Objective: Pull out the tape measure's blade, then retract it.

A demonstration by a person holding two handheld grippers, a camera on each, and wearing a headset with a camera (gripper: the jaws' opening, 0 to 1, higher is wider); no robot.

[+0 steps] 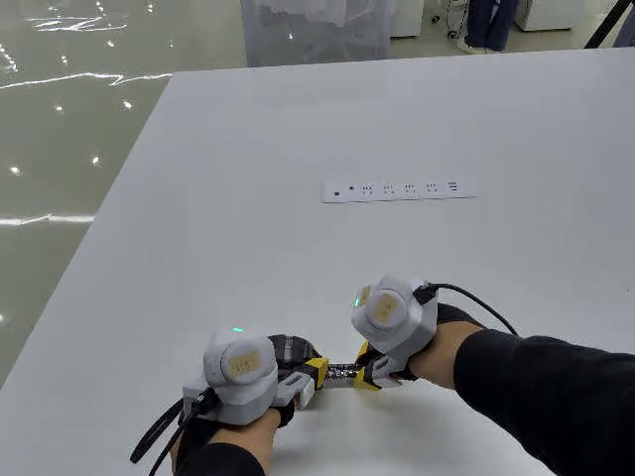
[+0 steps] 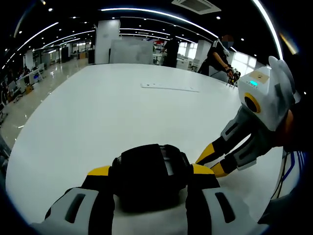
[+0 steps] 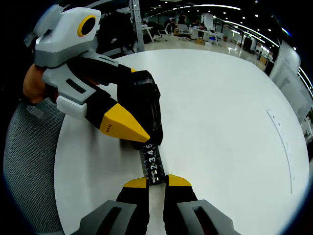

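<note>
Black tape measure (image 2: 151, 176), white-numbered black blade (image 3: 151, 164), white table (image 1: 298, 149)

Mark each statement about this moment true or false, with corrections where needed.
1. The left gripper is shut on the tape measure. True.
2. The right gripper hangs open, clear of the blade. False: its jaws pinch the blade's end.
3. A short length of blade is out of the case, with printed numbers showing. True.
4. The power strip lies between the two grippers. False: it lies farther up the table, beyond both grippers.
</note>
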